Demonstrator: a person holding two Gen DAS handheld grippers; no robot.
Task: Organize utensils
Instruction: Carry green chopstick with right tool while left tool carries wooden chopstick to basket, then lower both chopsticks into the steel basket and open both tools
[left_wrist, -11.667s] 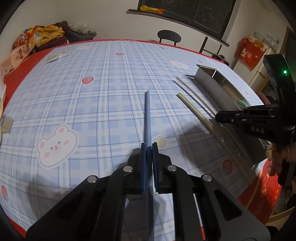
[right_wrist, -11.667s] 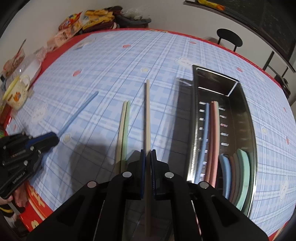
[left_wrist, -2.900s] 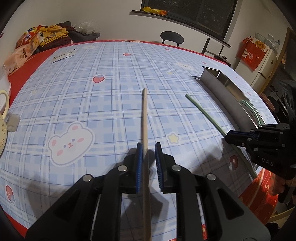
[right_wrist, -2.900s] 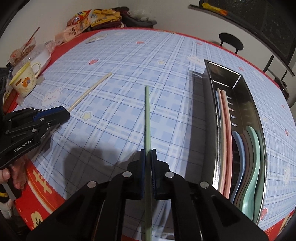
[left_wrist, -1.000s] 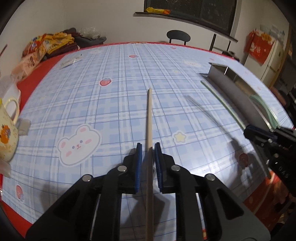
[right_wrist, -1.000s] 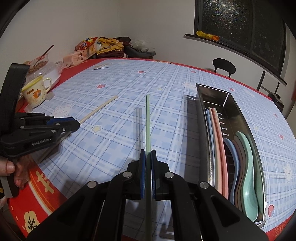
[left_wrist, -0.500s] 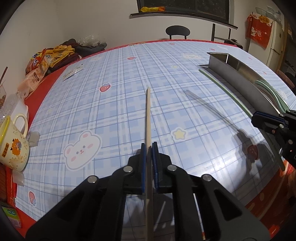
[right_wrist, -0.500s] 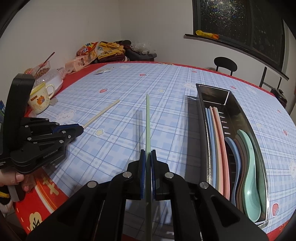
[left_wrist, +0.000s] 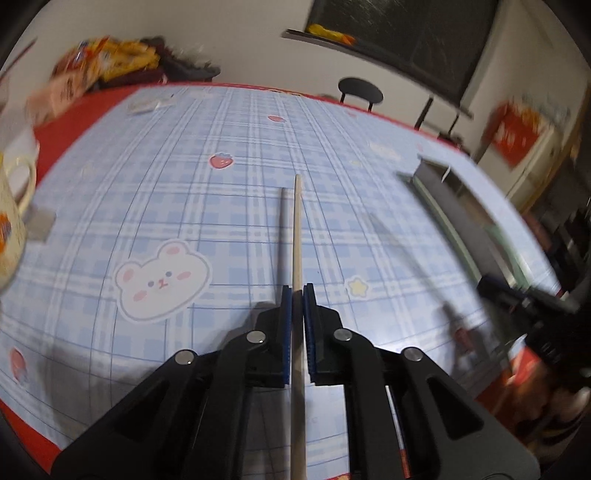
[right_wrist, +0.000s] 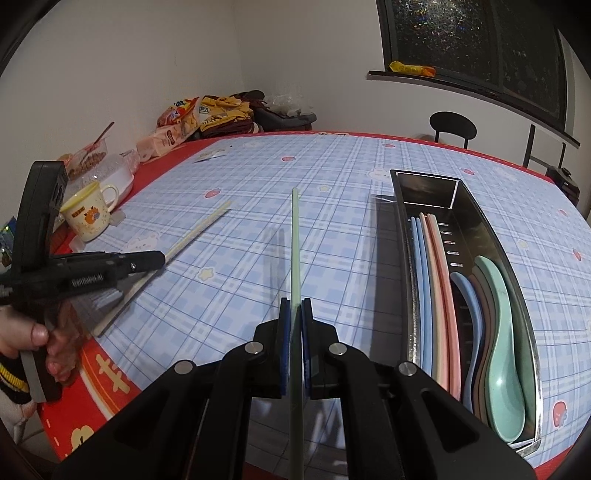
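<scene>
The left tool (left_wrist: 294, 295) was pinching a tan chopstick (left_wrist: 296, 236); its jaws had just been closing on that stick, and the stick poked out over the table (left_wrist: 184, 206) with its shadow beside it. In the right wrist view the left tool (right_wrist: 157, 258) had white letters on its side, but they were too blurry to read; a hand (right_wrist: 44, 332) held it at the left edge; a yellow mug (right_wrist: 88, 216) with a picture and small writing, too small to read, stood just behind it. Snack bags (right_wrist: 192, 118) with printed words lay at the far corner of the table; those words could not be read either.

The right tool (right_wrist: 294, 308) was pinching a green chopstick (right_wrist: 295, 251), which pointed away over the table, up off it. To the right stood a long metal tray (right_wrist: 424, 177); only this view looked inside it; blue and pink chopsticks (right_wrist: 428, 280) lay along its left side, and spoons (right_wrist: 498, 314) were stacked on its right side.

The left wrist view was blurry; it showed the tray (left_wrist: 443, 206) only from its side, and a red hanging (left_wrist: 517, 136) with yellow marks, too smeared to read.
</scene>
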